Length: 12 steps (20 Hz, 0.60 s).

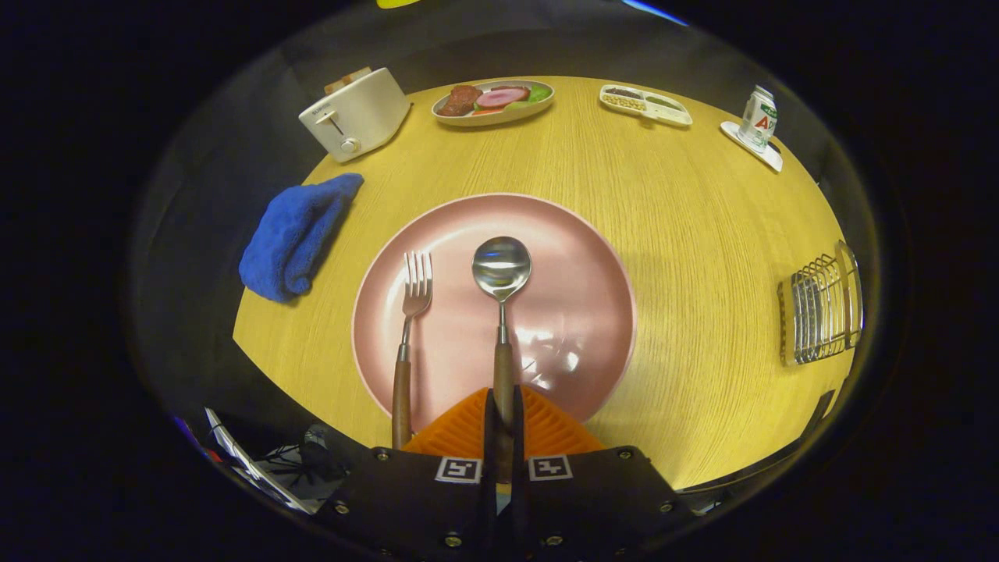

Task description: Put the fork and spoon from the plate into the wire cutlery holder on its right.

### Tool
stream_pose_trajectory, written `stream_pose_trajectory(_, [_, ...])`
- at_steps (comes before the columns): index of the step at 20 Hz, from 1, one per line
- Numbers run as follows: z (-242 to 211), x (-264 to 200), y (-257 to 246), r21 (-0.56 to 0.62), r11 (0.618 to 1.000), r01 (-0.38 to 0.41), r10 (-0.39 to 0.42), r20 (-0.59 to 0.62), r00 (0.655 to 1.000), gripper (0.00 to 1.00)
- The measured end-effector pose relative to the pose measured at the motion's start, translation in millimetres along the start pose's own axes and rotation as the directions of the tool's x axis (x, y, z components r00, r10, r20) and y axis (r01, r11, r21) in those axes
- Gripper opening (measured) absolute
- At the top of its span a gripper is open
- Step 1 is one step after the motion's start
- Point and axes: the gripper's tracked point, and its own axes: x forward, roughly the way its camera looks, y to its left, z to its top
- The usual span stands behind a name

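Note:
A pink plate [577, 257] lies on the round wooden table just ahead of the fingers. On it a spoon [501, 269] with a steel bowl and a brown wooden handle points away from me. My gripper [503, 414] is shut on the spoon's handle, with both fingers pressed against it. A fork [416, 285] with the same kind of wooden handle lies on the plate to the left of the spoon, parallel to it. The wire cutlery holder [821, 311] stands at the table's right edge, well to the right of the plate.
A blue cloth [296, 234] lies left of the plate. Beyond the plate stand a white toaster [355, 113], a dish of food [494, 100], a divided snack tray [645, 104] and a small carton on a coaster [757, 119]. The table edge curves close by.

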Motion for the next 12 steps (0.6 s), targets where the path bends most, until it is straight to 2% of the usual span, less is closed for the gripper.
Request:
stream_pose_trajectory(6, [23, -27, -1, 0.145, 0.986, -0.077, 0.065, 0.087, 0.994, 0.08])
stream_pose_trajectory(12, [49, -65, -40, 0.256, 0.965, -0.056, 0.003, 0.202, 0.979, 0.08])
